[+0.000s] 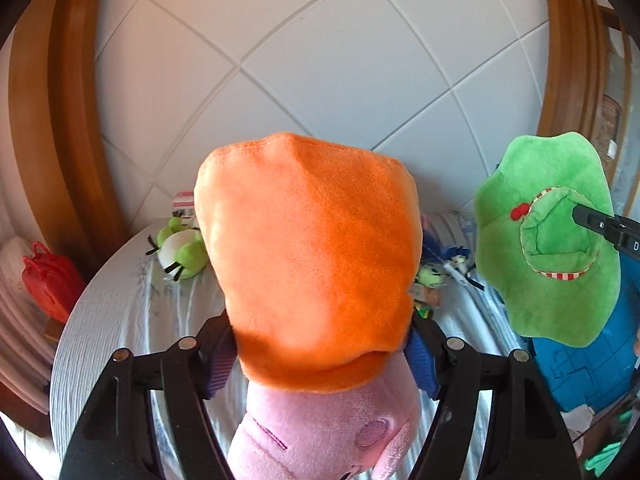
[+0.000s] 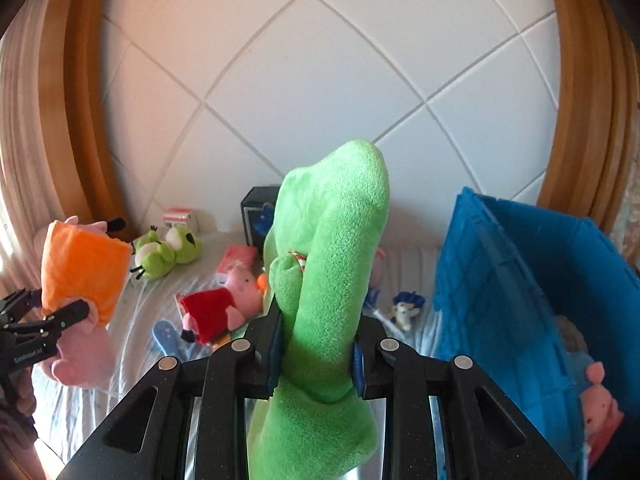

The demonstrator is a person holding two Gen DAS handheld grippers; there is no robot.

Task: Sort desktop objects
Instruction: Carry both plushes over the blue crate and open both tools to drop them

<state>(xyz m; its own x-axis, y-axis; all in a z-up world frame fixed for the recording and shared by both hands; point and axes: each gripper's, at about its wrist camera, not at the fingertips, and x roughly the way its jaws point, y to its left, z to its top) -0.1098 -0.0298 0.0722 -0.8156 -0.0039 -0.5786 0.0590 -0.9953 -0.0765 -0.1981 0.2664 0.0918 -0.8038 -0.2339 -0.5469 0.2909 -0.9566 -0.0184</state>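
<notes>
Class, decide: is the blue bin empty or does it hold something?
Not empty: a pink plush toy lies inside the blue bin.

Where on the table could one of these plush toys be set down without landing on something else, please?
Bare cloth lies near the table edge, below the blue paddle, and between the blue-haired doll and the blue bin. Around the red-dressed pig and frog it is crowded.

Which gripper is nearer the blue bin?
Right. The right gripper, holding the green plush, is beside the blue bin; the left gripper is farther, across the table.

Both wrist views look close along their fingers, slightly downward, sharing the table (image 1: 120, 304) and tiled wall (image 2: 320, 80).
</notes>
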